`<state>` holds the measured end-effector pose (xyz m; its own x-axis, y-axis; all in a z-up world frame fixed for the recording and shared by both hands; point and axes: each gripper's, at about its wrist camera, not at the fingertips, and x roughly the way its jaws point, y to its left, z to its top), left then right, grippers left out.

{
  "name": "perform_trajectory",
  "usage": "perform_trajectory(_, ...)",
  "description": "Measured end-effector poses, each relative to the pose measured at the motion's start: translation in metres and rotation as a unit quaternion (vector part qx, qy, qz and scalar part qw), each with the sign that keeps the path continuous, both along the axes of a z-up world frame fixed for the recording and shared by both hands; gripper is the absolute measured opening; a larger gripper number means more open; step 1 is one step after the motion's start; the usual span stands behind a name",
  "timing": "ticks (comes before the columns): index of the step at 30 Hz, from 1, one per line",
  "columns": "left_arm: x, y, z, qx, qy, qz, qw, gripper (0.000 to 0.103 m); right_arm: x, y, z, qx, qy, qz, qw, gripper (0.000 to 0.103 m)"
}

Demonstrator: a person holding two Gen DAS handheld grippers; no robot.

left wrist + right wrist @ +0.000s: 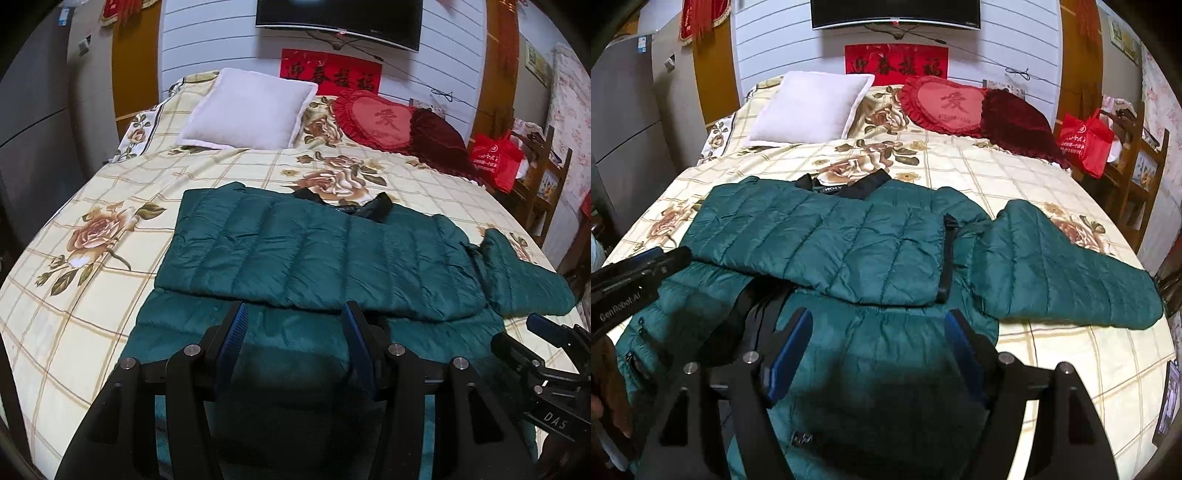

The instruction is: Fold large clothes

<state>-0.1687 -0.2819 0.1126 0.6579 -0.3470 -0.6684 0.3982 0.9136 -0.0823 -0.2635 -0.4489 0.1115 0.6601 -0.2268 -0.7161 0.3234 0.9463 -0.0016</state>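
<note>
Both the left gripper (295, 325) and right gripper (877, 332) hover wide open, empty, above the teal puffer jacket (827, 240). Slippery padding could spring the folded left sleeve open, and the right sleeve (1071, 266) lies unfolded.

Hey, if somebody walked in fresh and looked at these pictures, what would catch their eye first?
The teal puffer jacket spread across the middle of the floral bedspread, one sleeve stretched out to the right. Next, the red heart-shaped cushion at the head of the bed beside a white pillow. Up close, the open left gripper and open right gripper hover over the jacket's near hem.
</note>
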Motion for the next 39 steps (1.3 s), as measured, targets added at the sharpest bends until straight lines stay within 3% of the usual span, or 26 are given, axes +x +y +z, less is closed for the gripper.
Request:
perform_trajectory(20, -0.033, -0.026, 0.005, -0.001, 0.001, -0.015, 0.9999, 0.057, -0.037, -0.016, 0.007, 0.012, -0.018, -0.024, 0.999, 0.078)
perform_trajectory(39, -0.025, -0.027, -0.014, 0.012, 0.02, -0.007, 0.9997, 0.057, -0.027, -0.026, -0.011, 0.035, -0.007, -0.035, 0.999, 0.079)
